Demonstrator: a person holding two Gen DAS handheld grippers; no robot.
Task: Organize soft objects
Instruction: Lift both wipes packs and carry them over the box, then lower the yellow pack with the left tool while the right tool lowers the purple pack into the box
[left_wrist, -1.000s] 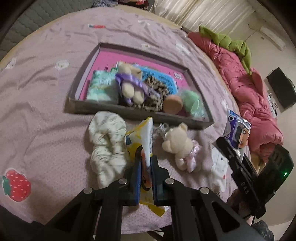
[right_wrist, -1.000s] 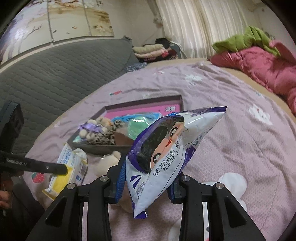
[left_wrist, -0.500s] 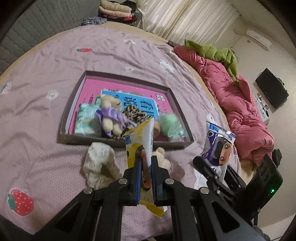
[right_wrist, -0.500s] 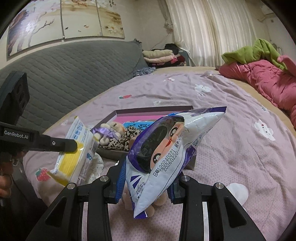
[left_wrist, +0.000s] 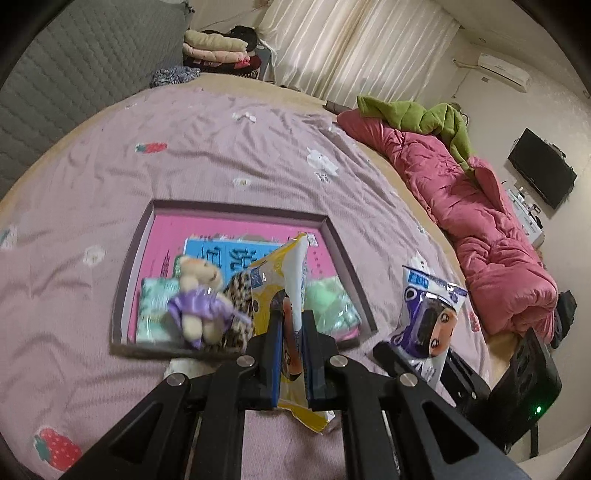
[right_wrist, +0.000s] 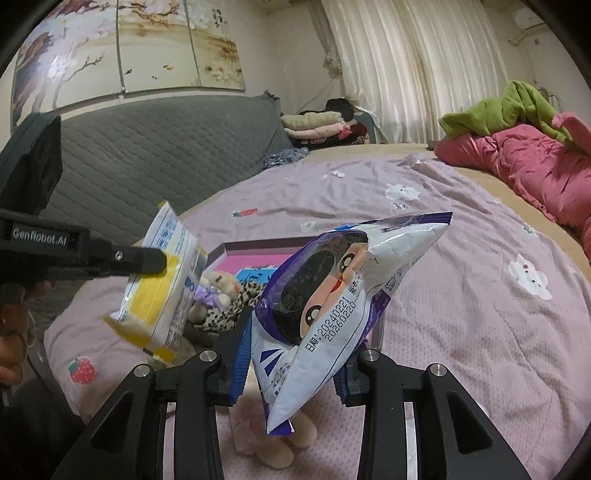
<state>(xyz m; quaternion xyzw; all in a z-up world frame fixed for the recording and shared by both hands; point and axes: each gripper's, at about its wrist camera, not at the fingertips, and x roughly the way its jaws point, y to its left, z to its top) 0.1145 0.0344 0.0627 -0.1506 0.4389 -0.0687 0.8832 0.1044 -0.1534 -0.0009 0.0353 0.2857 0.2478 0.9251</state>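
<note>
Over the lilac bedspread (left_wrist: 229, 147), our left gripper (left_wrist: 291, 325) clamps a yellow packet (left_wrist: 280, 273) above the far tray (left_wrist: 236, 208), pink quilt (left_wrist: 480, 206) at right. From the right wrist, our right gripper (right_wrist: 295, 332) pinches a purple packet (right_wrist: 332, 295); only here we see a wall painting (right_wrist: 129, 55).

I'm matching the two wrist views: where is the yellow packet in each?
Left wrist: yellow packet at bottom centre, clamped in the left gripper.
Right wrist: yellow packet at left, in mid-air.
Shared landmark: the pink-lined tray, behind the packet in both.
</note>
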